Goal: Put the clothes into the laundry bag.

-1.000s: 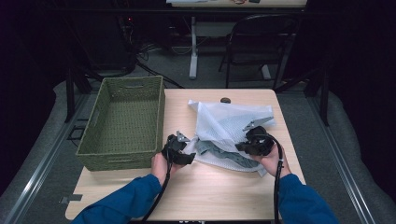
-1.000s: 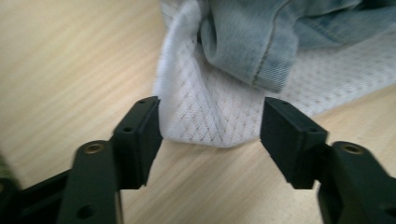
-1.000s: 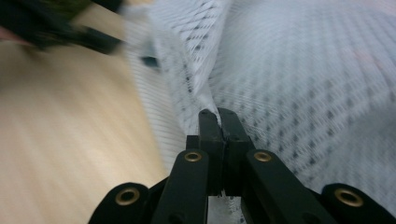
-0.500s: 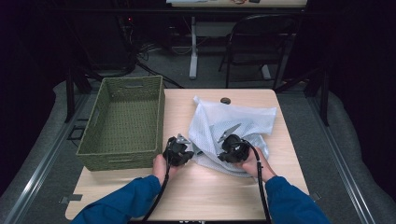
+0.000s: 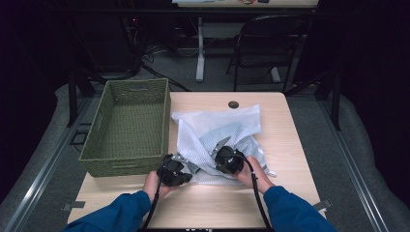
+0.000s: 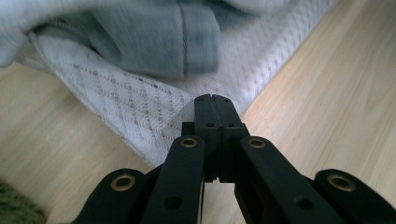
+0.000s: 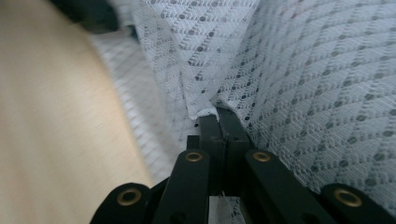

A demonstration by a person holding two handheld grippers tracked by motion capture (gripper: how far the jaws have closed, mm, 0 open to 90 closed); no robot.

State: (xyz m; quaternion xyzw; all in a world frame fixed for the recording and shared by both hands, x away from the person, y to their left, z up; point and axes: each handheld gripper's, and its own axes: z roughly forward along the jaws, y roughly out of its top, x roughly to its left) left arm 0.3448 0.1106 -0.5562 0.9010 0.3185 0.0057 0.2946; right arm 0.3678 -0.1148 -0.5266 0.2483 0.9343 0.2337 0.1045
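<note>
Gripper jaws on both your left gripper [image 6: 212, 100] and right gripper [image 7: 219, 116] are clamped on the mesh laundry bag [image 5: 217, 133], so next spread its opening apart over the bench [image 5: 290, 125].

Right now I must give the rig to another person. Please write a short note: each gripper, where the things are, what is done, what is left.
Left gripper: jaws have just closed, pinching the near corner of the white mesh bag.
Right gripper: shut on an upper layer of the same bag.
The bag lies on the table, with a grey-blue garment inside at its opening.
Green woven basket stands left of the bag with nothing in it.
Done: both grips are on the mesh.
Left, probably: handle the bag's opening, then move it to the basket.
</note>
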